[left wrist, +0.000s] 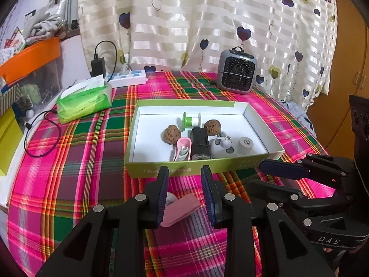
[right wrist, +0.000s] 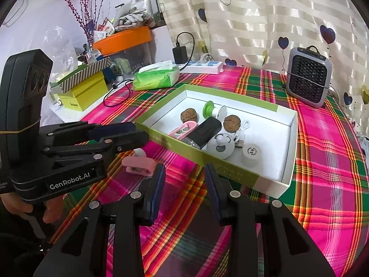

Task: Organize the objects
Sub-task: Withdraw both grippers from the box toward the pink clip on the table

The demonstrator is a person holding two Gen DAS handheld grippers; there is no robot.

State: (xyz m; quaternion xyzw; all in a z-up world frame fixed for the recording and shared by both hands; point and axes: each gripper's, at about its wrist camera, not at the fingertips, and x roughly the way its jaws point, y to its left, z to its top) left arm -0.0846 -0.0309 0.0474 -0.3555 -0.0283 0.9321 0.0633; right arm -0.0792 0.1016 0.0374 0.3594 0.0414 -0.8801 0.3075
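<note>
**A:** Status of the shallow white cardboard box with green outer walls (left wrist: 138,136)?

**B:** It is seen mid-frame in the left wrist view, set on the pink-and-green plaid tablecloth (left wrist: 76,161). Inside are held two brown wrinkled walnuts (left wrist: 171,133), a green-and-white plastic spool (left wrist: 188,120), a black cylindrical device (left wrist: 200,142), a pink plastic clip-like item (left wrist: 183,150), a round grey-white toy with a face (left wrist: 223,147) and a small grey cylinder cap (left wrist: 245,145).

**A:** Anything left outside?

**B:** A pink rubbery folded piece (left wrist: 181,209) is seen on the cloth in the lower centre, just in front of the box's near wall. A small white object is partly hidden beside it; it cannot be identified.

**A:** Left gripper (left wrist: 184,196)?

**B:** Jaws are held partly apart, nothing clamped. The pink piece is seen between the fingers but below them; no pad contact is shown.

**A:** Right gripper (right wrist: 184,194)?

**B:** Jaws moderately spread, empty. Only plaid cloth is seen between them, with the box's near corner just beyond the tips. The left gripper is seen at the left edge of that view, above the pink piece.

**A:** Background?

**B:** A grey mini heater (left wrist: 237,71) is placed upper right, a green tissue pack (left wrist: 84,100) left, and a white power strip (left wrist: 128,78) behind it.
</note>
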